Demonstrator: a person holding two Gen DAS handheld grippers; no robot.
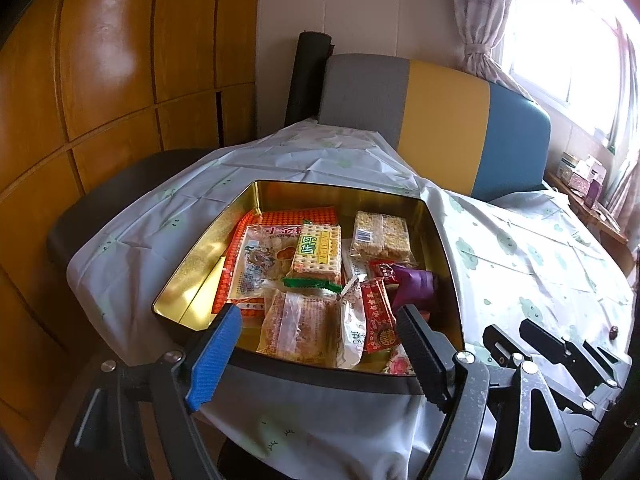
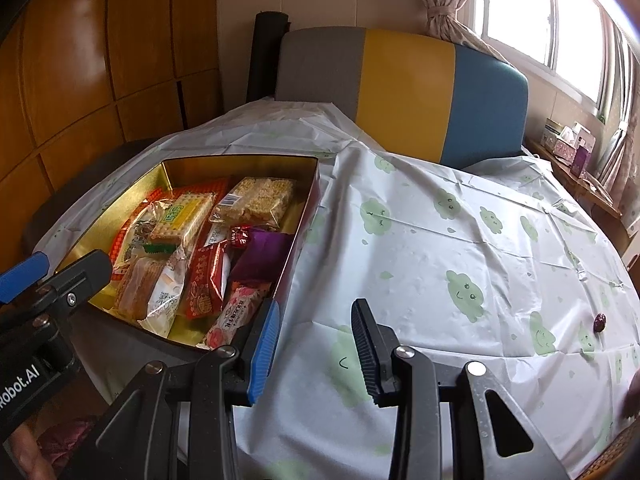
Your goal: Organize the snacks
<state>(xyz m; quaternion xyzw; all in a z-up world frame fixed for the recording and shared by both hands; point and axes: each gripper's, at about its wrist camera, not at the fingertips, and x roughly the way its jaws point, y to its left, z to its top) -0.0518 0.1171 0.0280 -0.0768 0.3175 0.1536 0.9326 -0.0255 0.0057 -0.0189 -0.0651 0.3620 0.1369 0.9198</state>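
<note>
An open gold tin (image 1: 320, 196) (image 2: 240, 166) sits on the table's left part, filled with wrapped snacks. Among them are a green-and-yellow cracker pack (image 1: 316, 254) (image 2: 184, 216), a puffed rice bar (image 1: 382, 236) (image 2: 256, 196), a red packet (image 1: 378, 320) (image 2: 206, 280) and a purple packet (image 1: 412, 284) (image 2: 262, 256). My left gripper (image 1: 318, 312) (image 2: 52, 276) hovers open over the tin's near edge, holding nothing. My right gripper (image 2: 316, 306) (image 1: 552, 344) stands open just right of the tin, over bare cloth. A small dark wrapped candy (image 2: 599, 322) (image 1: 613, 332) lies alone at the far right.
A white tablecloth (image 2: 440, 240) with green cloud prints covers the table. A chair back (image 2: 404, 88) in grey, yellow and blue stands behind it. Wooden cabinet doors (image 1: 100, 80) fill the left. Small boxes (image 2: 568, 140) sit on a ledge under the window.
</note>
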